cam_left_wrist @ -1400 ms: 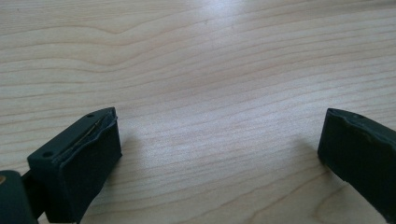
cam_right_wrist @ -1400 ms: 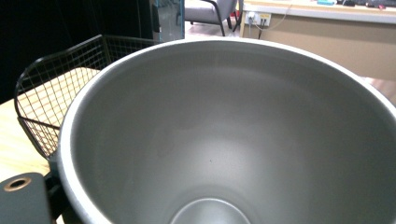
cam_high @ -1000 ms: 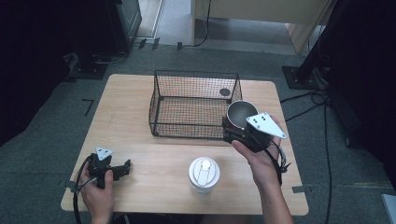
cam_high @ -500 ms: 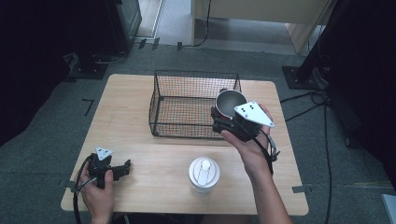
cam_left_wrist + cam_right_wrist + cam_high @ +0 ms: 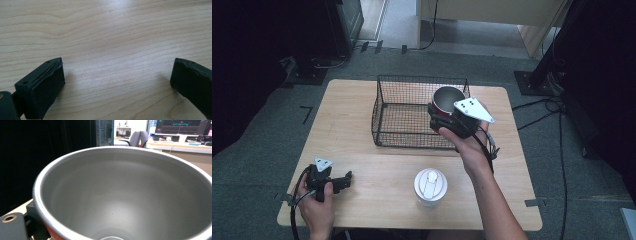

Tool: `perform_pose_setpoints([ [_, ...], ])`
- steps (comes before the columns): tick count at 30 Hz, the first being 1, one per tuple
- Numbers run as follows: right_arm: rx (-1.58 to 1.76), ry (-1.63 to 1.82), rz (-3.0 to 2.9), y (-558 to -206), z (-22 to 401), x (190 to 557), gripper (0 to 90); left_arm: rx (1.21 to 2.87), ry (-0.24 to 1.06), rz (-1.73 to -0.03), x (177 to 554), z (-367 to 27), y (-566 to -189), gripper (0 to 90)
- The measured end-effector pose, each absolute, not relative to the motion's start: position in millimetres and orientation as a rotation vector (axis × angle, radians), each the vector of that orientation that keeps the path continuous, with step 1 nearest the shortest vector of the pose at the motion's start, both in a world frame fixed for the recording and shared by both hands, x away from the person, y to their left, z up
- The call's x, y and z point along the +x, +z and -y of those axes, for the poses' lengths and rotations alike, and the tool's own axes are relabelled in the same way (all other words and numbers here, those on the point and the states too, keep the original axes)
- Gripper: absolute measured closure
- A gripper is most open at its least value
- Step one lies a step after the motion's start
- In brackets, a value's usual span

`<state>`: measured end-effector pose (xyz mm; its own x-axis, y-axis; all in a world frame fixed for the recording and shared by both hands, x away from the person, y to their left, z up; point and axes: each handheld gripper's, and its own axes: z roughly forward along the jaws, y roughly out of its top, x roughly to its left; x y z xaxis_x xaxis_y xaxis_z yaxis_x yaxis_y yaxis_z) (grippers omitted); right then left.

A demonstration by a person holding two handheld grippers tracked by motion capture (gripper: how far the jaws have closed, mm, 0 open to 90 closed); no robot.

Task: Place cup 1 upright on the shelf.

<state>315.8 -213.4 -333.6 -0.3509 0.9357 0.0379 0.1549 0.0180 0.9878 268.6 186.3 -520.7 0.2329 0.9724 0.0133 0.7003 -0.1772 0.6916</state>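
The red cup [image 5: 447, 100], steel-lined and empty, was up in the air over the right end of the wire basket [image 5: 384, 107], mouth upward, carried by the right gripper [image 5: 437, 114]. Its jaws were pinched on the cup's near wall, one inside the rim and one outside as best I could tell, with the bowl [image 5: 125, 195] looming right against the lens in the right gripper view. So this looked like the carry step: cup hoisted above the basket, not yet set down. The next move called for easing it lower between the wire walls, keeping it level, then letting go once the base met the basket floor. Out on the near left corner of the table [image 5: 362, 175], the left gripper [image 5: 343, 179] rested low, jaws spread wide over bare wood. A white lidded tumbler [image 5: 430, 186] stood near the front edge, well apart from both.
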Motion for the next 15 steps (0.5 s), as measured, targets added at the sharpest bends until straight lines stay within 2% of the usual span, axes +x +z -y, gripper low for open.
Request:
perform_pose_setpoints([
  [15,1.07,1.41,-1.545,-350,196,357,7.1,1.948,0.63,-1.529,269,-186,-521,0.0],
])
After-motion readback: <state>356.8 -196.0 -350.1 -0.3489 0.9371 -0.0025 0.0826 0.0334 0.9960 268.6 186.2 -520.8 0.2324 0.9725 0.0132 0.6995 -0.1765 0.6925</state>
